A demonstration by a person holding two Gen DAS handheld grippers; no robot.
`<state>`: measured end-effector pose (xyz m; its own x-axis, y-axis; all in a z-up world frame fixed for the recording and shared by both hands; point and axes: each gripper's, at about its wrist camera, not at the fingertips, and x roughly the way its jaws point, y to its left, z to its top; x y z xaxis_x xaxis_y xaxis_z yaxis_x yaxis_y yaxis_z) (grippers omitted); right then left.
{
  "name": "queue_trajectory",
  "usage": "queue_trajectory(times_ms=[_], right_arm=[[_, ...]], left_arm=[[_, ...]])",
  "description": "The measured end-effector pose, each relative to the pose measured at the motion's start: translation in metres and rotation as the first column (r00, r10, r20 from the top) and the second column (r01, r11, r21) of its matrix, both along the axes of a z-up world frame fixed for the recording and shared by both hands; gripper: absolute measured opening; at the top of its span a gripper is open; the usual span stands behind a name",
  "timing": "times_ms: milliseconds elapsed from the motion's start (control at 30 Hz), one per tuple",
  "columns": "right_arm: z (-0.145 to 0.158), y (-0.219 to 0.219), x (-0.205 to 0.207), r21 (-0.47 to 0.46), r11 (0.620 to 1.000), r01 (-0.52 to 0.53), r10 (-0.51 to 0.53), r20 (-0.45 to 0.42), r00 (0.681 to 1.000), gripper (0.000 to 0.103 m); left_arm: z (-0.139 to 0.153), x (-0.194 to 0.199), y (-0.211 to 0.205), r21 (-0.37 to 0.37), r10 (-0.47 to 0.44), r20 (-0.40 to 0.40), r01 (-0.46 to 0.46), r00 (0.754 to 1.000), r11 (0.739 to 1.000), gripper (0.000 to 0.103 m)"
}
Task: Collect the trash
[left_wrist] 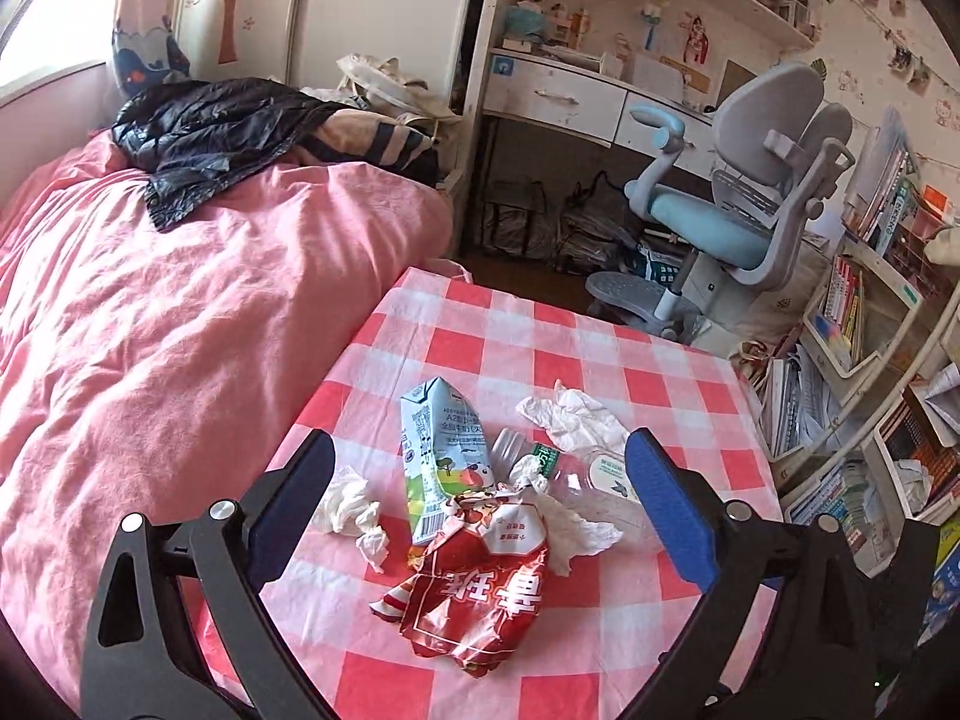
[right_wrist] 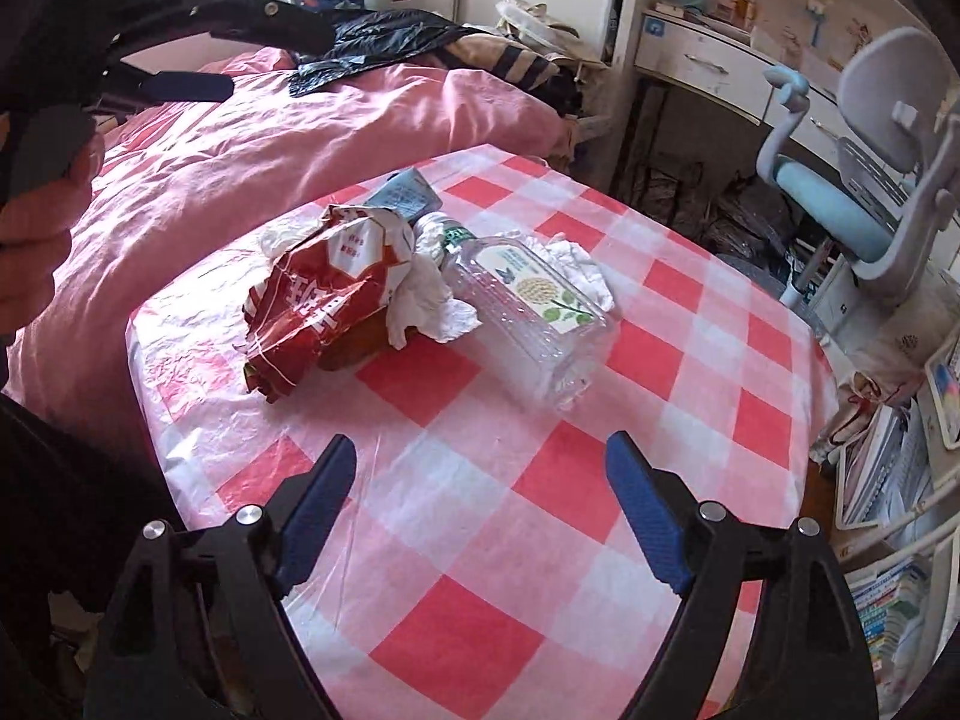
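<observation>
Red snack bag (left_wrist: 480,591), white Chinese characters, centre of tabletop (left_wrist: 600,360); milk carton (left_wrist: 435,450) printed "A2" at 12 o'clock. Left hand-held gripper (left_wrist: 480,501) and right hand-held gripper (right_wrist: 480,504) both spread, empty.

A thin plastic sheet in red and white checks is covering the desk (right_wrist: 540,480), shining faintly and wrinkling at its 9 o'clock edge. The red snack bag (left_wrist: 480,594) is showing glossy, crumpled foil-like film. Behind it, at 12 o'clock, the milk carton (left_wrist: 441,456) is looking like smooth coated card. The clear bottle (right_wrist: 528,324) is glinting as ribbed transparent plastic with a paper label. The tissues (left_wrist: 354,510) are lying soft, matt and creased. The left tool (left_wrist: 480,498) and right tool (right_wrist: 480,510) are showing matt black plastic arms, textured blue pads and bright metal rivets. The pink bed cover (left_wrist: 180,330) is looking like matt woven cloth.
</observation>
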<state>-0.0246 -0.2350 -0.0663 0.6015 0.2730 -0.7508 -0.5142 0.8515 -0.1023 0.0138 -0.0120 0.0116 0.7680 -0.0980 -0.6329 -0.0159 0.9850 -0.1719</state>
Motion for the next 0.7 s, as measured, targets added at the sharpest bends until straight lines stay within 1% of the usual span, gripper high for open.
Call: queue_trajectory(times_ms=[167,267,400,567,700], right_arm=[[-0.003,0.013,0.001,-0.023,0.999,-0.030,0.030,0.003,1.000,0.083],[-0.006,0.022,0.003,-0.035,0.999,-0.038,0.038,-0.005,0.999,0.083],[-0.008,0.031,0.004,-0.044,0.998,-0.047,0.047,-0.007,0.999,0.083],[-0.011,0.036,0.004,-0.055,0.997,-0.053,0.053,-0.011,0.999,0.085],[-0.013,0.036,0.004,-0.063,0.997,-0.050,0.049,-0.016,0.999,0.085]], left_arm=[[0.003,-0.006,-0.001,0.038,-0.026,0.011,0.026,1.000,0.999,0.096],[0.002,-0.006,0.001,0.057,-0.032,0.002,0.032,0.999,0.998,0.096],[0.000,-0.004,0.007,0.057,-0.029,-0.021,0.030,0.999,0.998,0.096],[0.000,-0.003,0.010,0.052,-0.030,-0.028,0.032,0.999,0.998,0.096],[-0.002,-0.003,0.009,0.061,-0.035,-0.032,0.037,0.999,0.997,0.096]])
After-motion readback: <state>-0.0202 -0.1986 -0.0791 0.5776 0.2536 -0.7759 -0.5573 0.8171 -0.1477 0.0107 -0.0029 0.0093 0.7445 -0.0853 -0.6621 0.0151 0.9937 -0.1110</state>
